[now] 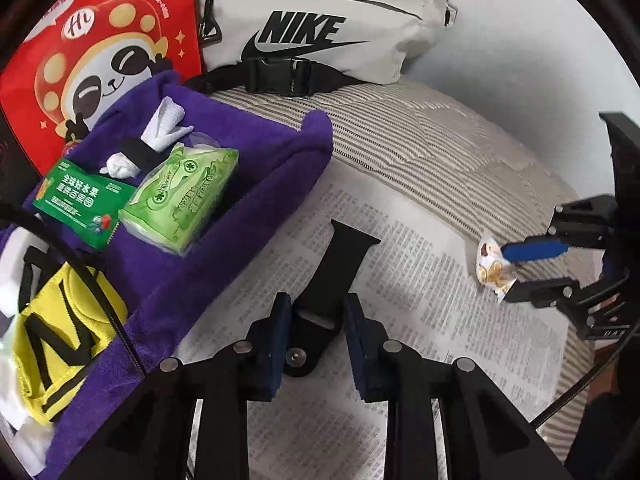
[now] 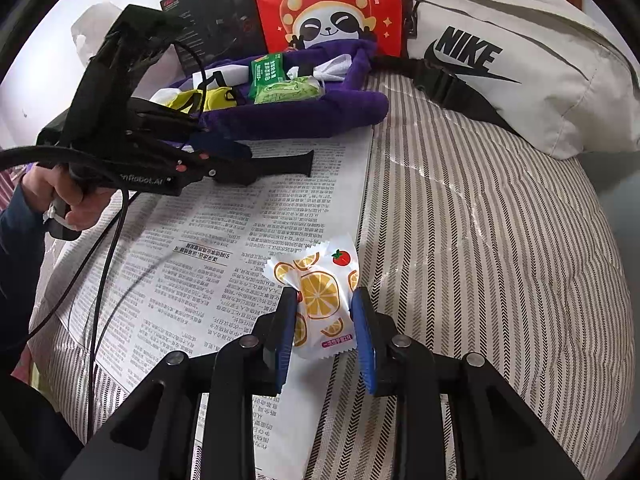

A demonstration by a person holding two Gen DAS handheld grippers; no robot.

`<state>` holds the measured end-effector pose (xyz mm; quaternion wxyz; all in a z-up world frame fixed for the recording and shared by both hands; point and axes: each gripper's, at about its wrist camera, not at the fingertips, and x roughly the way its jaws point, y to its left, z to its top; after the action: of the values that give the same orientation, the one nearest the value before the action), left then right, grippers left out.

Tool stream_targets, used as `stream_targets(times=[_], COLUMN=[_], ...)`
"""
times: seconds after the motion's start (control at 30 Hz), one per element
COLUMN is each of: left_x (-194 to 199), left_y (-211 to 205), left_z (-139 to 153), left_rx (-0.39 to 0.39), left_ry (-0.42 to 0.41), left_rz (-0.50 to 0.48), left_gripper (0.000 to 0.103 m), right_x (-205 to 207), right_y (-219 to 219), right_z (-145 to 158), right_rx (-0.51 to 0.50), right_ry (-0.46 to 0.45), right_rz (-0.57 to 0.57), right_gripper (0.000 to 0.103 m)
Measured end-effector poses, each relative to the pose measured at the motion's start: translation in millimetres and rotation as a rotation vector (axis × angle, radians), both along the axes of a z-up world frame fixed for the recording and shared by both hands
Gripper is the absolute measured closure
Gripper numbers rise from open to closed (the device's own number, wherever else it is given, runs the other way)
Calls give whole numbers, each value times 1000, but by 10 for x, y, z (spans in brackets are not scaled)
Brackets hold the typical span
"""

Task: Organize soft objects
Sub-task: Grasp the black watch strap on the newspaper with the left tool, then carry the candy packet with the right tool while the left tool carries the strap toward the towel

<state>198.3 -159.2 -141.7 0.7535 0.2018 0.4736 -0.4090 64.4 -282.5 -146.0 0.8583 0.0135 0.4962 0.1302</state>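
Observation:
A purple plush basket [image 1: 256,216] [image 2: 320,114] holds green tissue packs [image 1: 182,196], white socks [image 1: 160,130] and a yellow-black cloth [image 1: 60,332]. A black strap [image 1: 340,264] [image 2: 276,166] lies on the newspaper [image 1: 420,280]. My left gripper [image 1: 316,340] is open, its pads on either side of the strap's near end. A white packet with orange-slice print [image 2: 320,300] [image 1: 492,270] lies at the newspaper's edge. My right gripper [image 2: 324,328] straddles the packet, its blue pads close to the packet's sides; a small gap shows on the right.
A white Nike waist bag [image 1: 320,20] [image 2: 520,72] and a red panda-print bag [image 1: 92,52] [image 2: 332,4] stand behind the basket. A black box [image 2: 216,20] stands at the far left. All rests on a striped bedcover [image 2: 480,240]. Cables trail from the left gripper.

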Motion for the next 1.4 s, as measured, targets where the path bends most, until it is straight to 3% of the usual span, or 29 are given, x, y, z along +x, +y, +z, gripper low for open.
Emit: stream_targets(times=[0.1,0.13,0.2,0.23,0.33,0.47,0.77,1.17,1.3,1.4], left_x=[-21,-31,-37,-31,-2,-42,-195,-620,-704,-728], left_y=[-68,-114,-172,-190,-199,-126,520,1462,1611,1581], left_z=[-13,-20,-28,-31,-13,-5,-13,-9,4,4], left_rx=[26,35,48,47,39,32,60,76,50,32], left_ry=[-38,-50,-71,-70,-45,-35,-29,-23,-19,-15], left_rz=[-20,-34,-43,-47,-48,-29,115,302,351,342], left_gripper=[68,60,59,60,81,82,82,80,80,63], right_x=[2,2,13,20,37,35,7,148,256,311], right_y=[-7,-7,-13,-20,-7,21,18,615,760,794], right_z=[-6,-11,-25,-36,-71,-72,36,74,-1,-71], right_rx=[0,1,0,-1,-13,-38,-56,-6,-38,-57], right_ry=[-1,0,1,2,-2,-25,-17,-16,-11,1], right_rz=[0,-1,-3,-3,-5,4,3,138,143,143], right_gripper=[73,72,69,68,64,66,77,77,69,63])
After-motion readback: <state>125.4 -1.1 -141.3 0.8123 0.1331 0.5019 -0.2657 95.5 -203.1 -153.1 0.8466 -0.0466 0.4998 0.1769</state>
